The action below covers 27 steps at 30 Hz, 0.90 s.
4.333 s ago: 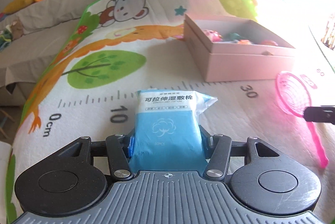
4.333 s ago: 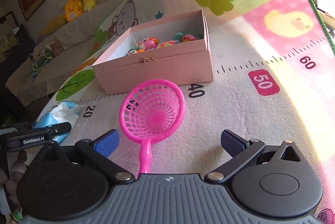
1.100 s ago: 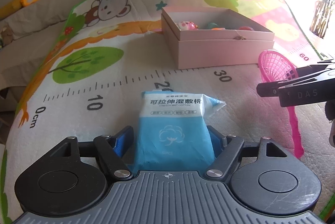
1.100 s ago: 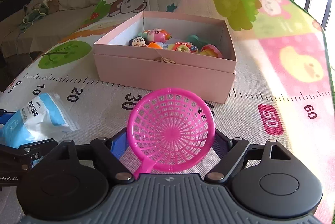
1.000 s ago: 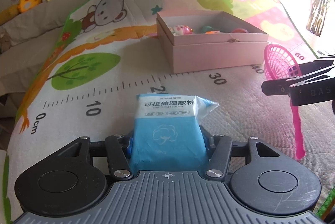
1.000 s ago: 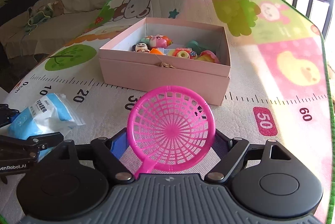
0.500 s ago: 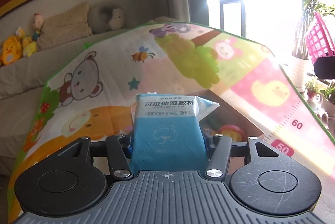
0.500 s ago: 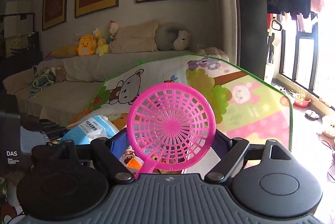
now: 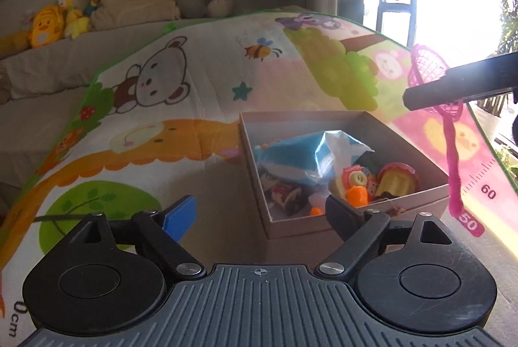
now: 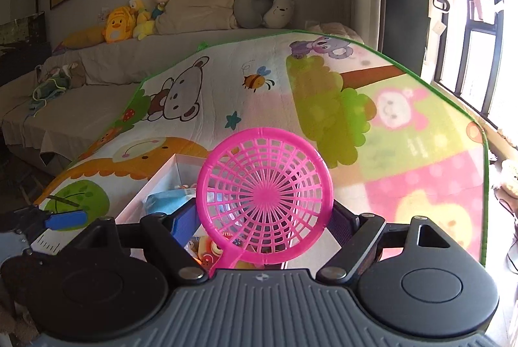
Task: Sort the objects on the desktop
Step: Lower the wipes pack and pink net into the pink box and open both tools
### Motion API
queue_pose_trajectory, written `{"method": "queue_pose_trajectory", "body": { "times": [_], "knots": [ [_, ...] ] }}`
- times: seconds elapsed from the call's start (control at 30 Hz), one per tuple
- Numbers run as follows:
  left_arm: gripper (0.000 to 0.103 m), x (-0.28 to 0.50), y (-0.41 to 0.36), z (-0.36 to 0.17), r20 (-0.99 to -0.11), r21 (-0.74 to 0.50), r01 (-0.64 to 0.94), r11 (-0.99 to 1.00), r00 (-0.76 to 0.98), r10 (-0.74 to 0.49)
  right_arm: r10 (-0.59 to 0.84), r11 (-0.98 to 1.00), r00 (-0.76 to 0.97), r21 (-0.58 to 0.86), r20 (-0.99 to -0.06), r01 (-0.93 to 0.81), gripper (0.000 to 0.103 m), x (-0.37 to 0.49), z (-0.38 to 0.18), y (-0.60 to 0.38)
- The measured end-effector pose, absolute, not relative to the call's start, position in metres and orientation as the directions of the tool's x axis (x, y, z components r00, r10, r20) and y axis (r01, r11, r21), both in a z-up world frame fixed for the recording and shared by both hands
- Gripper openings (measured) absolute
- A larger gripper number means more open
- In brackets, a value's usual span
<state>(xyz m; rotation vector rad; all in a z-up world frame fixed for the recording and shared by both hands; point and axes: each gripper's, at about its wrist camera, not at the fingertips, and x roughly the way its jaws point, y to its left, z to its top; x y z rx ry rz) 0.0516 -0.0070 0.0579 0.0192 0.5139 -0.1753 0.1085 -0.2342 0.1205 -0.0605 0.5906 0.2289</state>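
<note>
We see a cartoon play mat [image 9: 181, 126] with a bear print under everything, a sofa [image 10: 106, 68] far behind it with plush toys [image 10: 118, 23] and a grey neck pillow [image 10: 259, 5], framed pictures on the wall.

Our left gripper [image 9: 259, 211] is spread wide with nothing between its fingers, hovering at the near edge of the pink box [image 9: 411, 211]. The box sits open on the mat, right of centre. Inside: blue cotton-pad pack [image 9: 291, 159] lying at the far left on top of small toys [image 9: 359, 185], with a yellow-pink toy [image 9: 396, 181] on the right.

Our right gripper [image 10: 264, 217] is clamped on the pink net scoop [image 10: 264, 194], its round head upright between the fingers, above the box. The scoop blocks most of the box in the right wrist view. In the left wrist view the scoop handle hangs down at the right, over the box's right wall.
</note>
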Motion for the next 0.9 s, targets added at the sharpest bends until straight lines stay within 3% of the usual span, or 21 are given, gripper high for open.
{"method": "queue_pose_trajectory", "body": {
  "times": [0.17, 0.27, 0.4, 0.5, 0.6, 0.73, 0.77, 0.83, 0.87, 0.9],
  "knots": [
    [0.095, 0.036, 0.013, 0.054, -0.484, -0.061, 0.160, 0.985, 0.858, -0.170, 0.079, 0.974, 0.759, -0.112, -0.647, -0.197, 0.082, 0.169, 0.088, -0.196],
    [0.095, 0.036, 0.018, 0.046, -0.508, -0.093, 0.168, 0.981, 0.840, -0.192, 0.107, 0.972, 0.716, -0.080, -0.690, -0.222, 0.082, 0.188, 0.074, -0.179],
    [0.096, 0.036, 0.021, 0.039, -0.517, -0.110, 0.172, 0.979, 0.832, -0.204, 0.096, 0.955, 0.758, -0.156, -0.645, -0.253, 0.082, 0.189, 0.070, -0.166],
    [0.097, 0.034, 0.022, 0.039, -0.508, -0.124, 0.182, 0.976, 0.833, -0.219, 0.046, 0.940, 0.732, -0.218, -0.679, -0.262, 0.087, 0.190, 0.066, -0.170],
    [0.099, 0.031, 0.022, 0.040, -0.505, -0.127, 0.200, 0.972, 0.830, -0.237, 0.047, 0.936, 0.700, -0.214, -0.713, -0.281, 0.093, 0.182, 0.067, -0.179],
    [0.100, 0.029, 0.019, 0.041, -0.501, -0.121, 0.204, 0.971, 0.832, -0.238, 0.102, 0.960, 0.733, -0.127, -0.673, -0.250, 0.094, 0.170, 0.085, -0.188],
    [0.100, 0.030, 0.019, 0.041, -0.503, -0.118, 0.203, 0.972, 0.831, -0.235, 0.112, 0.962, 0.740, -0.113, -0.663, -0.247, 0.092, 0.170, 0.087, -0.187],
    [0.100, 0.031, 0.018, 0.039, -0.510, -0.112, 0.199, 0.974, 0.829, -0.228, 0.143, 0.959, 0.738, -0.092, -0.659, -0.268, 0.076, 0.172, 0.086, -0.178],
    [0.100, 0.031, 0.018, 0.038, -0.515, -0.109, 0.196, 0.975, 0.827, -0.224, 0.154, 0.957, 0.734, -0.085, -0.662, -0.277, 0.062, 0.174, 0.083, -0.173],
    [0.101, 0.032, 0.017, 0.037, -0.518, -0.106, 0.194, 0.975, 0.826, -0.221, 0.174, 0.955, 0.723, -0.065, -0.669, -0.291, 0.057, 0.178, 0.079, -0.165]
  ]
}}
